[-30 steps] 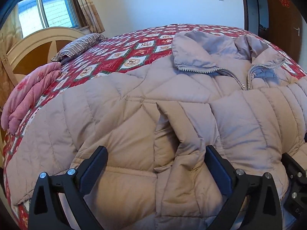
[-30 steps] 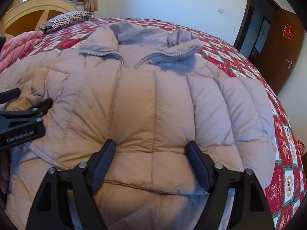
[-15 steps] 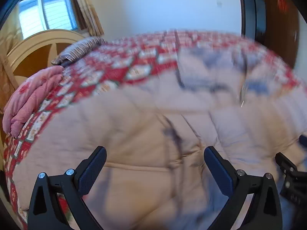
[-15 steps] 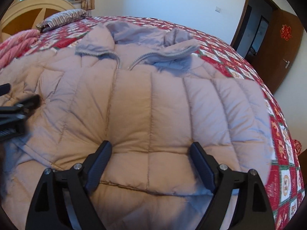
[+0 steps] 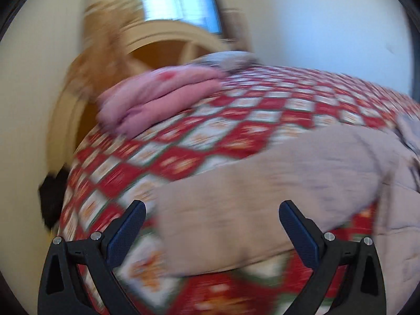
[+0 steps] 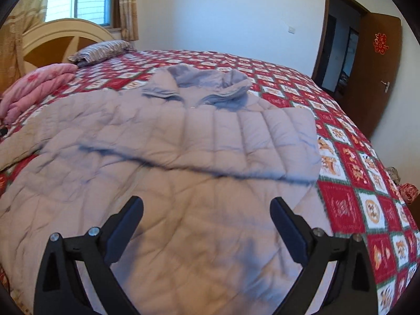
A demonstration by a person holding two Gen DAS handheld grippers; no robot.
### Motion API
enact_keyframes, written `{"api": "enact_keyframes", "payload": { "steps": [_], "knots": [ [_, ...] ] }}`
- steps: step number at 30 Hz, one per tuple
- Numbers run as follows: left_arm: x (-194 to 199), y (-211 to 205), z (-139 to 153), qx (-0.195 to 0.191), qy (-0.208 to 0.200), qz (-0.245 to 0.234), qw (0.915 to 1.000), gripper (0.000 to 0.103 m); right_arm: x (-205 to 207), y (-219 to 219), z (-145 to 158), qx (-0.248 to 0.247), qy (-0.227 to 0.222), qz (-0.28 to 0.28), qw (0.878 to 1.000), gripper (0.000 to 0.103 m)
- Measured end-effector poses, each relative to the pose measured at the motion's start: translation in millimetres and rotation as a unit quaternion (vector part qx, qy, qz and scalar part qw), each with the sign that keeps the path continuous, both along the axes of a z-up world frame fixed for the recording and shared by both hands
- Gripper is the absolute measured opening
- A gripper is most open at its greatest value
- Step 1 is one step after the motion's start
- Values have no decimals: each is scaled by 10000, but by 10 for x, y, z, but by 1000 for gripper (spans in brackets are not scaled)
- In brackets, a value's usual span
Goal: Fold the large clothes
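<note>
Bedroom with white walls, a window behind a cream headboard [image 6: 63, 30], a brown door [image 6: 378, 78] at right. Red patchwork bedspread [image 6: 349, 152] carrying a pale quilted down jacket [image 6: 183, 157], spread flat, collar toward the far side. Right gripper [image 6: 207, 221] above the jacket's near part, jaws opening, nothing between them. Left gripper [image 5: 212, 223] wide and empty, over the outstretched sleeve [image 5: 262, 197], blurred. Folded pink blanket [image 5: 160, 97] near the headboard.
</note>
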State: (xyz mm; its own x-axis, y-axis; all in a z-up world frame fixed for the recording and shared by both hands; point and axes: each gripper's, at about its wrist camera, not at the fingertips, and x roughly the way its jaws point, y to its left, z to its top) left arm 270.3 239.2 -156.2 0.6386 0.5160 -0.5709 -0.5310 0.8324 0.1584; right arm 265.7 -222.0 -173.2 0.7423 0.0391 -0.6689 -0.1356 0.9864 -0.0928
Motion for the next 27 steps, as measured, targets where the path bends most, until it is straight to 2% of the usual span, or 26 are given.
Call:
{"api": "enact_keyframes", "payload": {
  "steps": [2,4,8,9,10,11,12,13,14,16,20,23,27],
  "knots": [
    [-163,341,-107,-407,-53,331,9986,102,-89,56,25,76,-96,83,9999,99],
    [-197,572,-229,-849,51,400,9956,102,-170,157,58,7,-194,205,9996,99],
    [-76,734,-448,-1407,109,425,9891,101,-242,374,115,-213,-379,438,9981,99],
    [-34,738,-503,-1538,132,342,9874,96,-258,412,127,-284,-442,469,9975,99],
    [-2,730,-562,-1646,180,257,9859,72,-279,435,140,-340,-513,485,9969,99],
    [64,702,-637,-1672,309,188,9853,67,-295,460,150,-386,-589,503,9962,99],
    [96,650,-632,-1527,293,183,9877,58,-310,479,153,-411,-644,534,9956,99],
    [105,608,-608,-1454,226,59,9891,18,-325,487,145,-420,-664,552,9954,99],
    [129,561,-569,-1686,197,-284,9851,8,-333,481,135,-436,-677,561,9952,99],
    [105,501,-432,-1634,104,-256,9862,7,-316,446,119,-496,-665,503,9953,99],
    [28,118,156,-1067,-481,-662,9909,7,-265,262,117,-491,-655,166,9965,99],
    [19,-268,597,-835,-849,-1121,9865,7,-249,63,152,-300,-674,-138,9972,99],
    [163,-788,926,-602,-1026,-1673,9787,7,-239,-210,199,30,-710,-449,9965,99]
  ]
}}
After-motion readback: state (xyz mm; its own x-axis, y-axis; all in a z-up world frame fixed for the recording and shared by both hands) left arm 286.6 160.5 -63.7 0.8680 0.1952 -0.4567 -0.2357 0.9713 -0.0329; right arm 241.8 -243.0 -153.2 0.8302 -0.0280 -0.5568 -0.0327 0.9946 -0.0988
